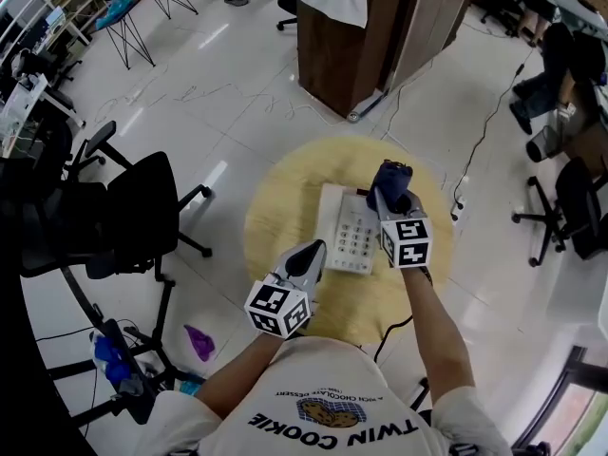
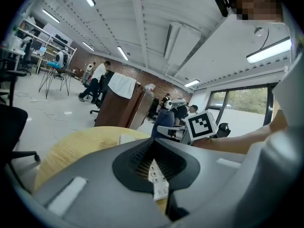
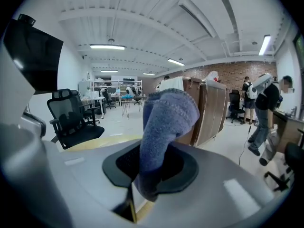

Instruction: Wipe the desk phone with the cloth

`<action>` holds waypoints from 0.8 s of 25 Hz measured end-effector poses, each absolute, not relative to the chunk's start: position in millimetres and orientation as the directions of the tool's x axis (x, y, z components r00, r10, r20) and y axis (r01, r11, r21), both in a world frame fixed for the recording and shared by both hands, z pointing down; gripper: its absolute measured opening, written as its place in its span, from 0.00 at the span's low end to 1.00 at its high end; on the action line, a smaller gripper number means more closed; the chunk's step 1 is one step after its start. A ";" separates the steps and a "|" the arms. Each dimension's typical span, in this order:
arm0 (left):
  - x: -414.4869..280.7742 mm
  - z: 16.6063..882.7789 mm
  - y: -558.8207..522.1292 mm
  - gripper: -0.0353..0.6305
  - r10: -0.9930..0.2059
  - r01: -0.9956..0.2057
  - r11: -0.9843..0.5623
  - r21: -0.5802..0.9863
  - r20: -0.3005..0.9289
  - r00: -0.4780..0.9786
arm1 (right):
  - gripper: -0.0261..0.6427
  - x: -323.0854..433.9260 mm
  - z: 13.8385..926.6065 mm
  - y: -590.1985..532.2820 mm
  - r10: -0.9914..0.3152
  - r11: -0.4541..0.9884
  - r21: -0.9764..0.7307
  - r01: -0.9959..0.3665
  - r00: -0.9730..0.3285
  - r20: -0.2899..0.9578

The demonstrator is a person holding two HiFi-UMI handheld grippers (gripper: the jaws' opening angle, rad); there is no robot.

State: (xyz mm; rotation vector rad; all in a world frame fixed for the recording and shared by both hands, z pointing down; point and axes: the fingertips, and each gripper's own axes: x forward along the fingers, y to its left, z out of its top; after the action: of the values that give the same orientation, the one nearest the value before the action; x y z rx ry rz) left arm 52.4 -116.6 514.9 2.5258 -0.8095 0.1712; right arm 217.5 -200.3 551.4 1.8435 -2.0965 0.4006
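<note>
HEAD VIEW
- L gripper (image 1: 308, 255): jaws pressed together to a point, nothing between them; tip at the near-left corner of the desk phone (image 1: 350, 238), touching or just off it, can't tell which.
- R gripper (image 1: 390, 196): pinches a blue cloth (image 1: 393, 177); the cloth bunches up past the jaw tips.
- Phone vs tools: white, keypad up, lying on a round wooden table (image 1: 275, 198); ahead and right of the L tip, just left of and under the R jaws.
- Cloth vs phone: over its far-right corner; contact not clear.
- Beyond tools: black chair (image 1: 142, 207) well off to the L gripper's left; wooden cabinet (image 1: 375, 36) far ahead of both.

L GRIPPER VIEW
- Jaws: closed at the tips, holding nothing.
- Phone (image 2: 157, 179): keypad shows below the jaws, close under them.
- R gripper: its marker cube sits ahead-right, cloth (image 2: 164, 122) beside it.
- Table (image 2: 80, 144): ahead-left of the jaws.

R GRIPPER VIEW
- Jaws (image 3: 154, 167): clamped on the cloth (image 3: 166, 122), which stands up and folds over ahead of the tips.
- Chair (image 3: 73, 118): far ahead-left.
- Cabinet (image 3: 209, 110): ahead-right, behind the cloth.
</note>
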 end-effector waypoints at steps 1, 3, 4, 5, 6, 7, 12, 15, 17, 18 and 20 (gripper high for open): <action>50.3 515.8 -117.2 0.04 -0.519 -0.580 -0.707 0.405 0.260 0.814 | 0.14 217.7 554.1 -203.8 -0.899 0.130 0.003 -0.991 -0.117 0.422; 46.4 517.5 -118.3 0.04 -0.526 -0.588 -0.699 0.407 0.265 0.808 | 0.14 217.1 558.6 -209.2 -0.898 0.130 0.016 -0.991 -0.111 0.426; 45.0 518.2 -118.7 0.04 -0.528 -0.591 -0.696 0.407 0.267 0.806 | 0.14 216.9 561.2 -211.0 -0.899 0.125 0.021 -0.992 -0.104 0.425; 44.1 518.7 -119.0 0.04 -0.529 -0.593 -0.694 0.408 0.268 0.805 | 0.14 216.5 564.6 -211.7 -0.899 0.118 0.022 -0.993 -0.098 0.427; 43.5 519.0 -118.9 0.04 -0.529 -0.593 -0.693 0.409 0.269 0.804 | 0.14 215.4 568.7 -210.9 -0.897 0.114 0.018 -0.993 -0.095 0.432; 43.1 519.2 -118.5 0.04 -0.529 -0.593 -0.693 0.410 0.270 0.805 | 0.14 213.3 572.9 -208.6 -0.893 0.114 0.013 -0.993 -0.096 0.439; 43.8 518.9 -119.4 0.04 -0.520 -0.584 -0.704 0.404 0.267 0.812 | 0.14 195.4 587.8 -188.0 -0.880 0.132 -0.007 -0.991 -0.121 0.460; 47.3 518.5 -117.5 0.04 -0.507 -0.570 -0.715 0.404 0.262 0.821 | 0.14 187.1 594.8 -171.7 -0.877 0.125 -0.031 -0.992 -0.125 0.463; 49.6 518.3 -115.7 0.04 -0.498 -0.563 -0.721 0.404 0.262 0.826 | 0.14 182.3 598.1 -161.4 -0.876 0.121 -0.045 -0.992 -0.128 0.465; 50.6 518.3 -114.6 0.04 -0.494 -0.559 -0.724 0.404 0.262 0.829 | 0.14 180.4 599.5 -156.2 -0.876 0.116 -0.055 -0.992 -0.128 0.465; 53.0 518.0 -111.9 0.04 -0.485 -0.551 -0.730 0.405 0.261 0.835 | 0.14 177.1 602.0 -145.5 -0.875 0.107 -0.075 -0.991 -0.129 0.467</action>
State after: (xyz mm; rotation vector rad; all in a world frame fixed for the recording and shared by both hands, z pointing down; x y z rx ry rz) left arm 53.0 -111.9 518.0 2.5397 -0.7648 0.1881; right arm 177.1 -145.5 602.0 1.8369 -2.0838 0.5391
